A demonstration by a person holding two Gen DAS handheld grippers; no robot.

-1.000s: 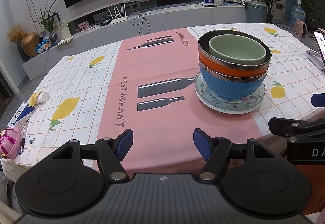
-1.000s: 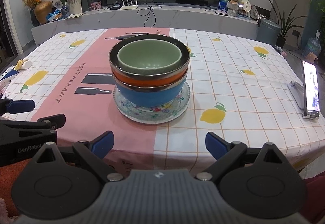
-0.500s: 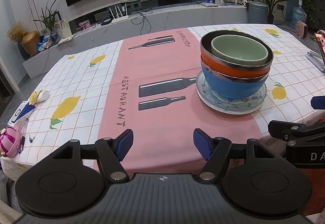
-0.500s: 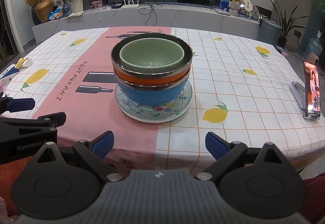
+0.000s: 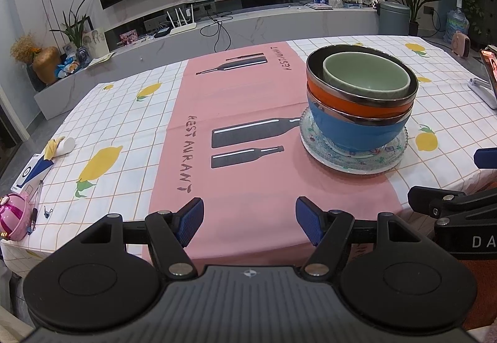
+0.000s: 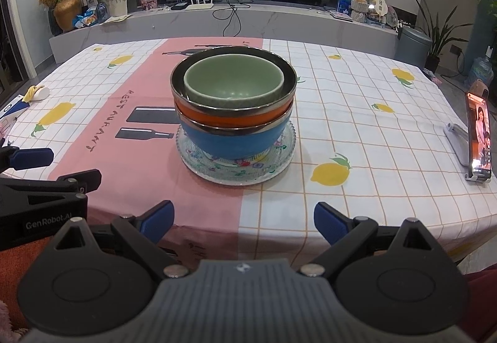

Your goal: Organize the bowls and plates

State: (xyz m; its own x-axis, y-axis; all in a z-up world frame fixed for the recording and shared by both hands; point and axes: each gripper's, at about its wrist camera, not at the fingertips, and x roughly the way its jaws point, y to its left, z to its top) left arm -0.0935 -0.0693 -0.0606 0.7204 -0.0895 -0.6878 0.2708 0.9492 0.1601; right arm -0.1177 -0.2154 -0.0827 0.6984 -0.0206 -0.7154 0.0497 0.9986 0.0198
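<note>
A stack stands on the tablecloth: a glass floral plate at the bottom, then a blue bowl, an orange bowl and a green bowl nested on top. The same stack shows in the left wrist view, with the plate, blue bowl and green bowl. My left gripper is open and empty at the table's near edge, left of the stack. My right gripper is open and empty at the near edge, in front of the stack.
A phone on a stand sits at the table's right edge. A crumpled wrapper, a blue-white box, a pen and a pink round object lie at the left edge. The other gripper shows in each view's side.
Both grippers have drifted very slightly; the stack sits a little lower and to the right in the views. Nothing was gripped or released.
</note>
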